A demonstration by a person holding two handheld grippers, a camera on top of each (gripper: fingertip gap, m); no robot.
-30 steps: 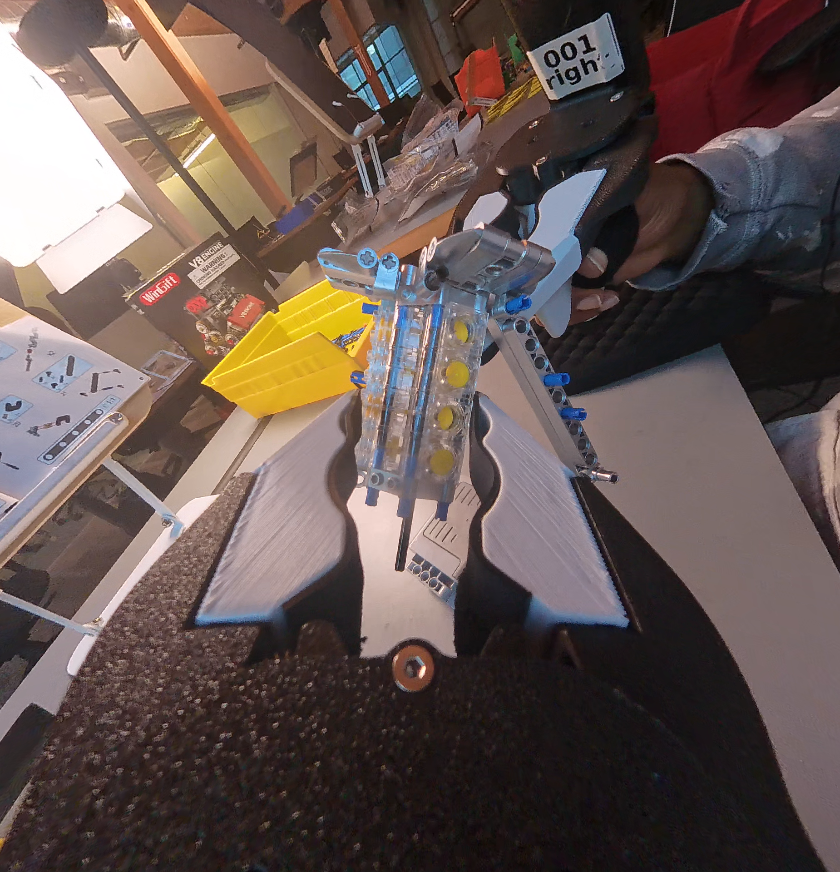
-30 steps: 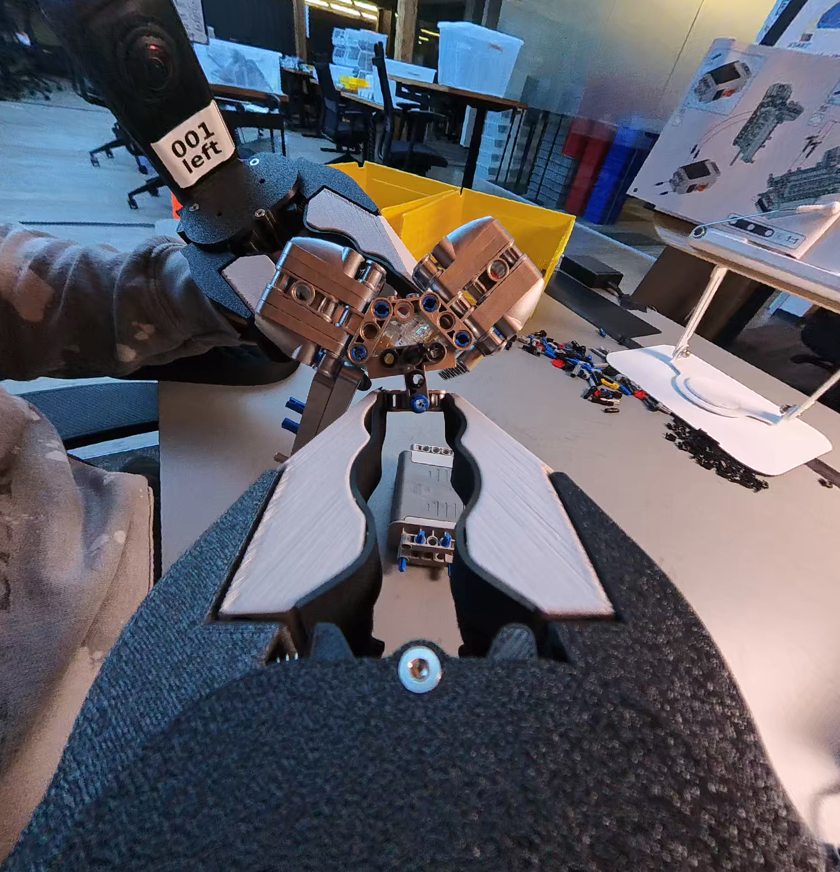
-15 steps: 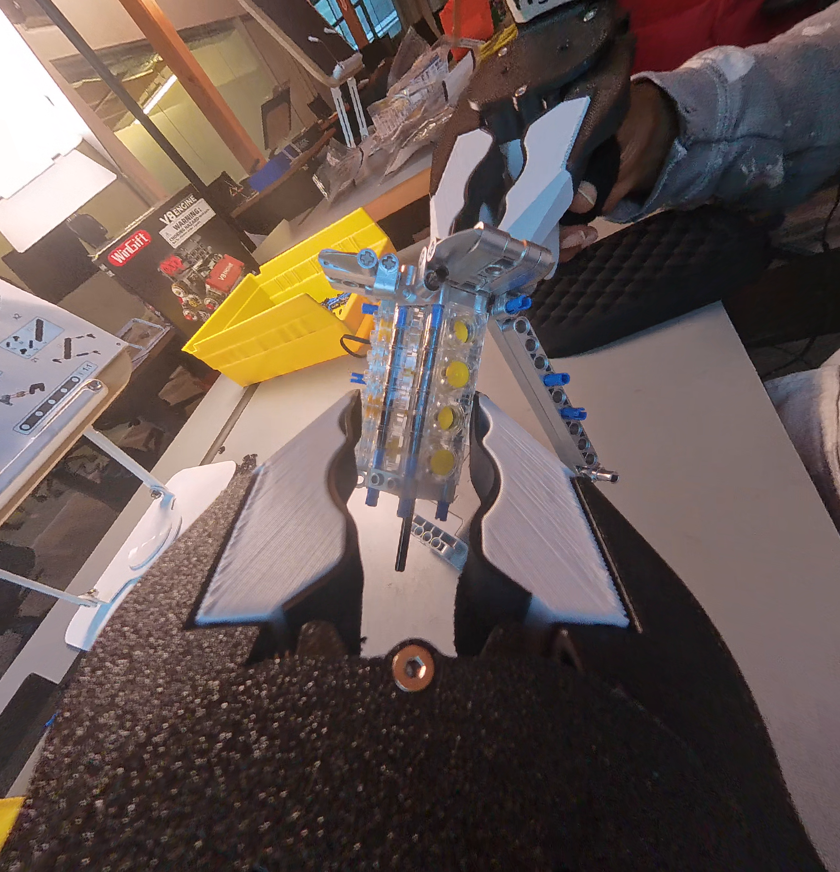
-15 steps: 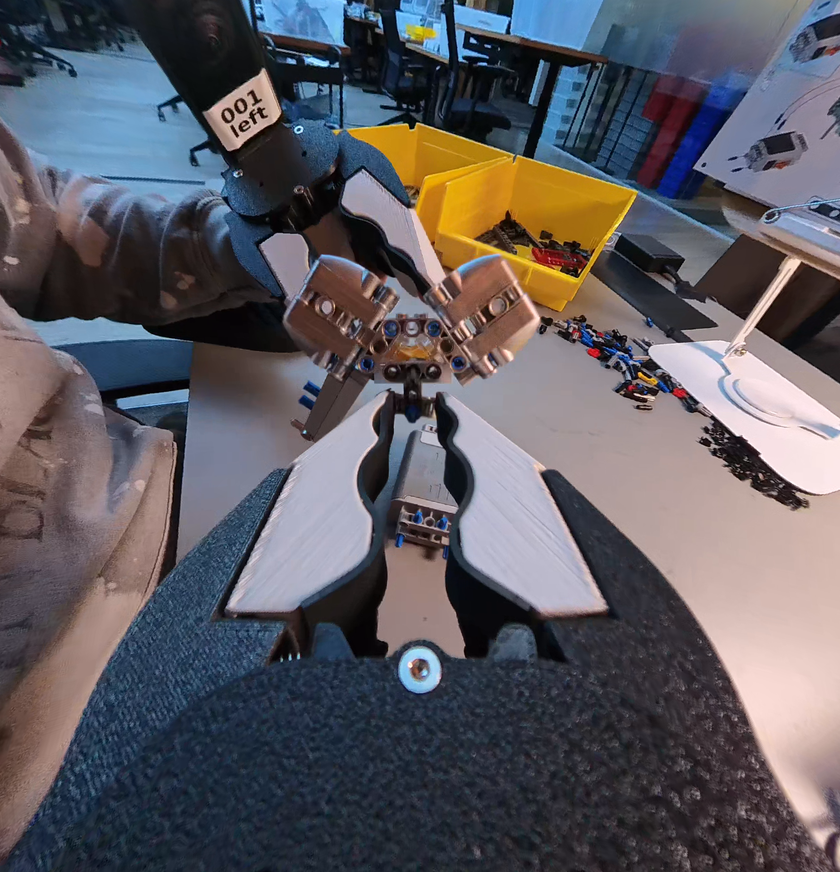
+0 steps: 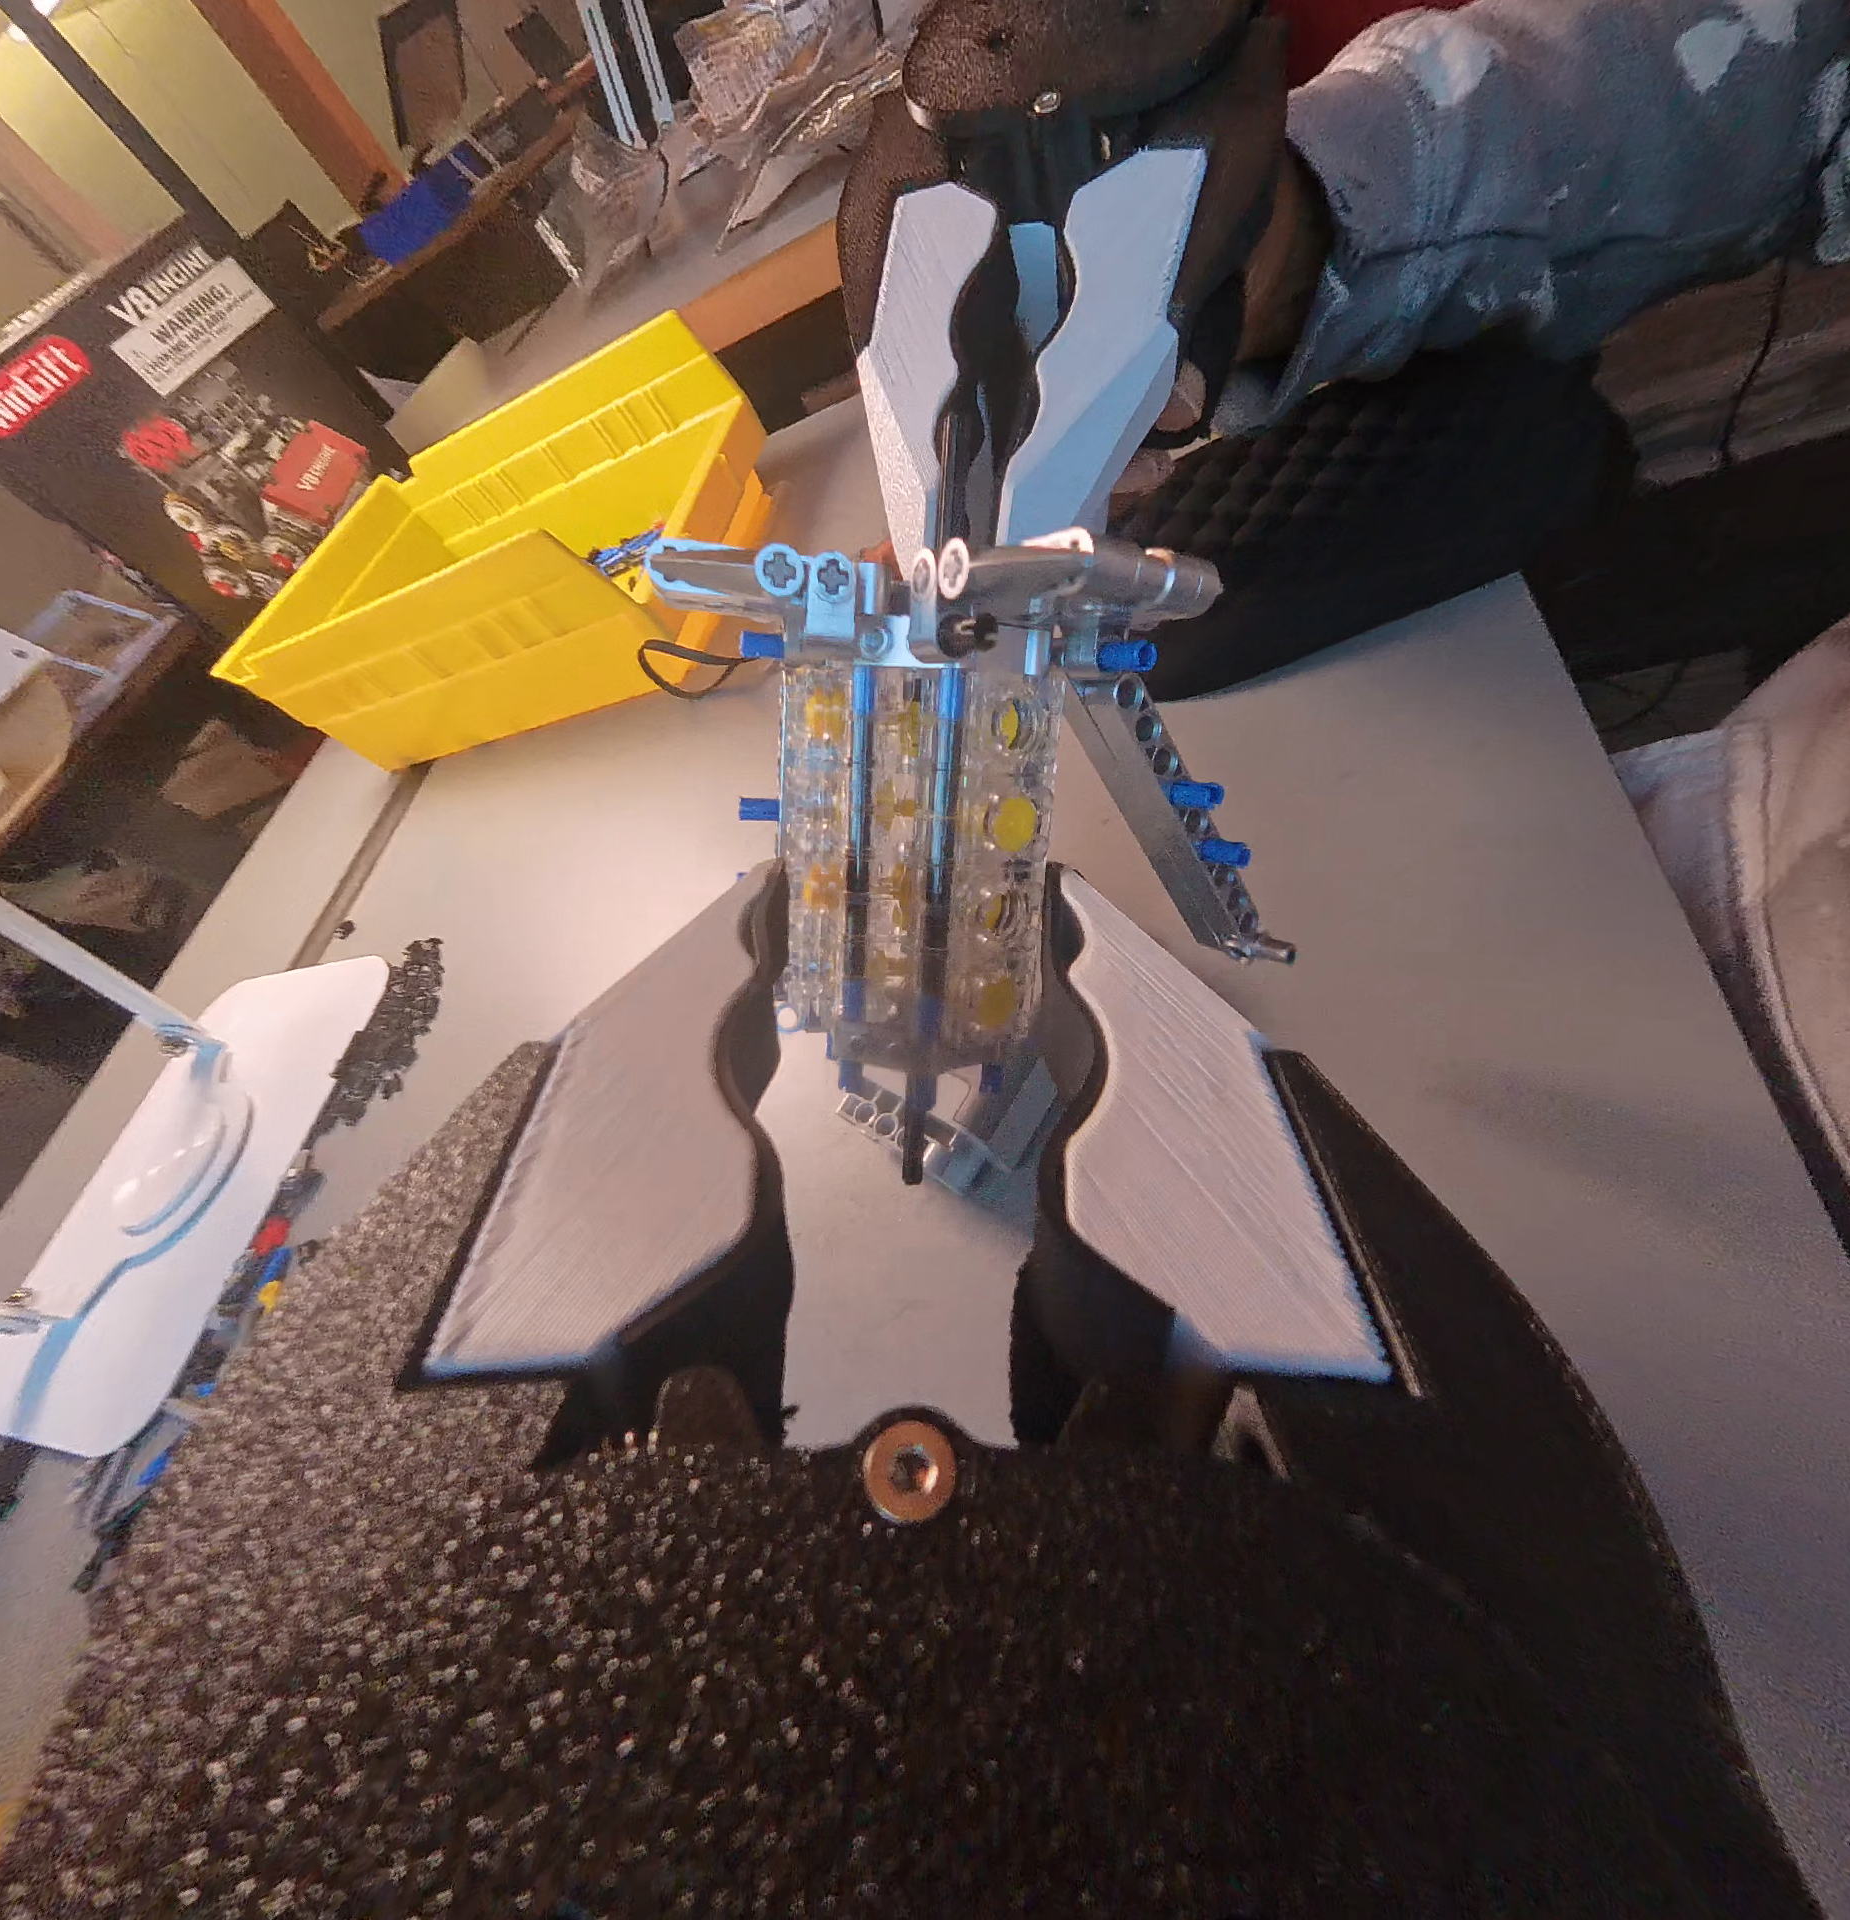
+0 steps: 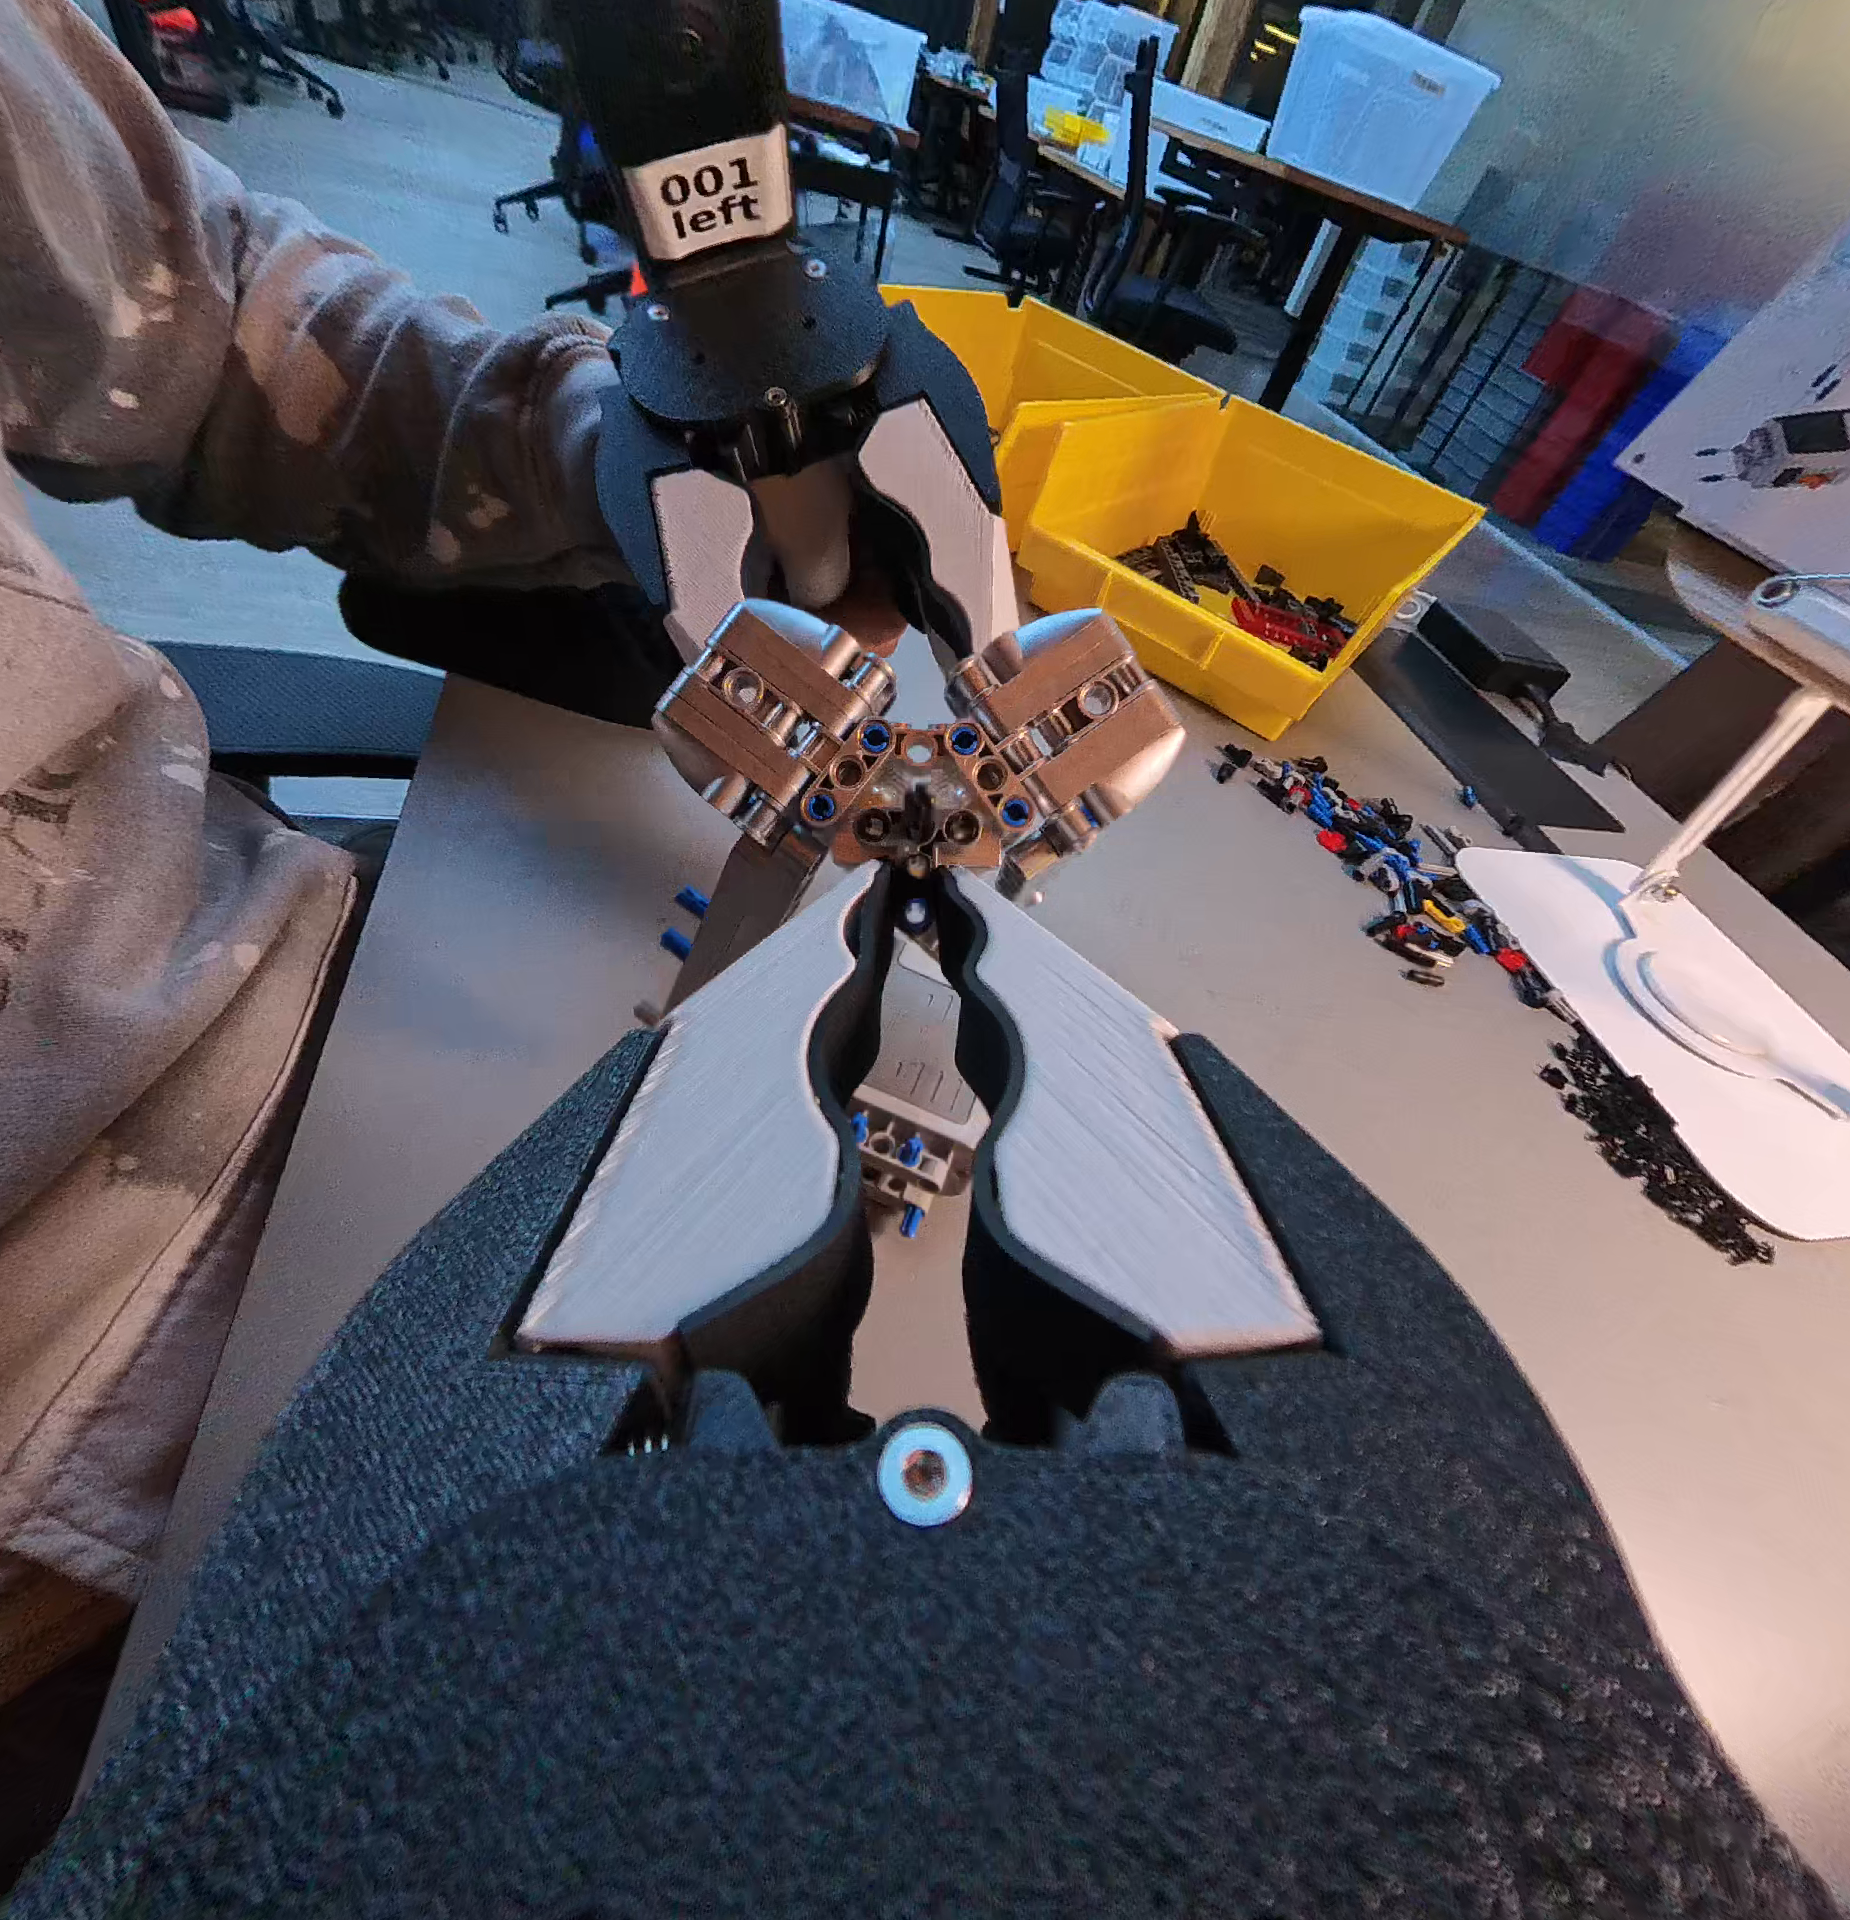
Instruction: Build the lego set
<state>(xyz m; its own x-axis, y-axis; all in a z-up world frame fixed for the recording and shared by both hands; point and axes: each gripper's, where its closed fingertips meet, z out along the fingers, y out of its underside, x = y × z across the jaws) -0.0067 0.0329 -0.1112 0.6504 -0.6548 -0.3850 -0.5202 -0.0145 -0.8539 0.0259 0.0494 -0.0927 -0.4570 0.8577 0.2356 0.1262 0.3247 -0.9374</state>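
My left gripper (image 5: 916, 914) is shut on a brick-built engine model (image 5: 921, 831), a clear block with yellow pistons, grey side covers and a grey beam with blue pins, and holds it above the grey table (image 5: 1420, 935). My right gripper (image 6: 913, 894) faces the model's end (image 6: 916, 769) head-on. It is shut on a thin black axle (image 5: 947, 457) at the model's centre hole. The right gripper also shows in the left wrist view (image 5: 988, 520), and the left gripper in the right wrist view (image 6: 848, 582). A grey brick-built box (image 6: 916, 1091) lies on the table under the grippers.
Yellow bins (image 6: 1243, 520) with dark parts stand at the table's far side. Loose small coloured pieces (image 6: 1388, 873) and a pile of black pieces (image 6: 1648, 1143) lie beside a white stand base (image 6: 1679, 1039). A black printed box (image 5: 162, 416) stands behind the bins. A person's sleeves flank both views. The gap from one gripper's tips to the other's is roughly 5 cm.
The right gripper's fingers have closed in on the axle at the model's end. Both grippers have tipped and turned so that they face each other squarely. The left gripper keeps its hold.
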